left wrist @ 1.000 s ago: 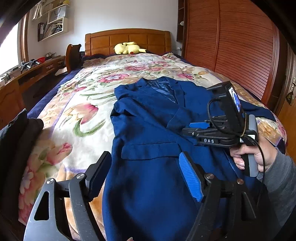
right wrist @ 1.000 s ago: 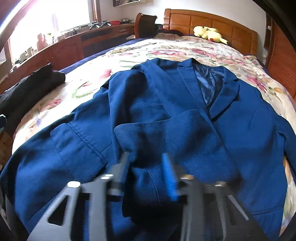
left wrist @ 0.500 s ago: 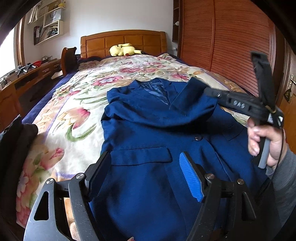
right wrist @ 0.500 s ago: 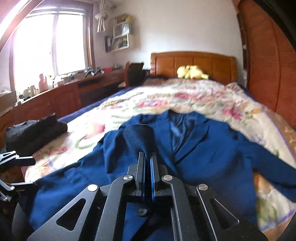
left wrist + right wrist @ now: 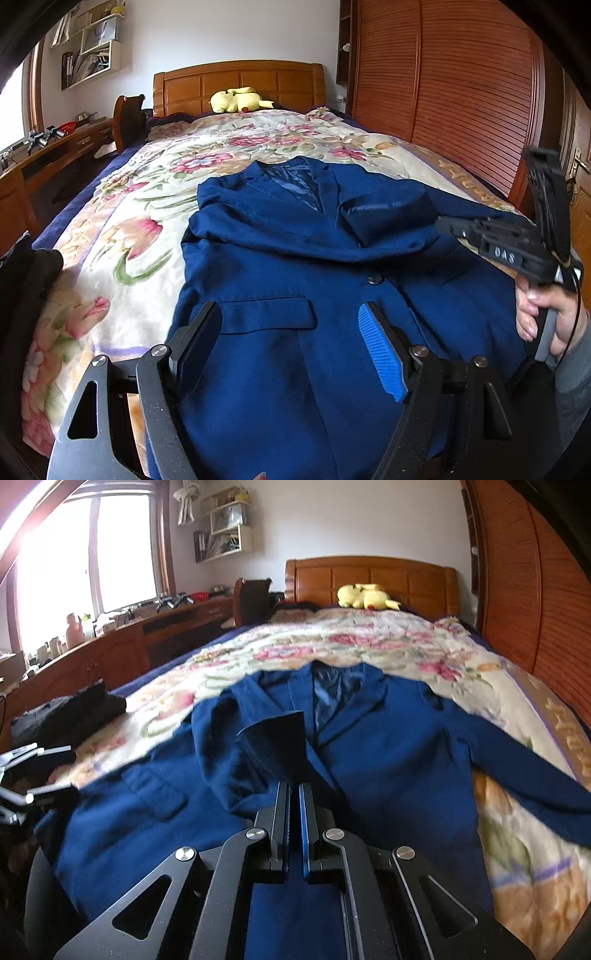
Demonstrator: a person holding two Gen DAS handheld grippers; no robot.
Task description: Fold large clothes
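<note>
A dark blue suit jacket (image 5: 295, 266) lies face up on the floral bedspread, collar toward the headboard. It also shows in the right wrist view (image 5: 388, 746). My right gripper (image 5: 293, 794) is shut on the cuff of the jacket's left-side sleeve (image 5: 277, 742) and holds it lifted across the chest; in the left wrist view the right gripper (image 5: 443, 223) sits at the right, with the sleeve cuff (image 5: 388, 218) at its tips. My left gripper (image 5: 291, 336) is open and empty above the jacket's lower front, near the pocket flap (image 5: 266, 314).
The bed (image 5: 122, 236) fills the room's middle, with a yellow plush toy (image 5: 240, 99) at the wooden headboard. Dark folded clothes (image 5: 70, 716) lie at the bed's left edge. A wooden desk (image 5: 110, 650) runs along the left; a wooden wardrobe (image 5: 461, 92) stands right.
My right gripper closed on the sleeve cuff, lifted it and carried it right across the jacket. My left gripper stayed open near the hem.
</note>
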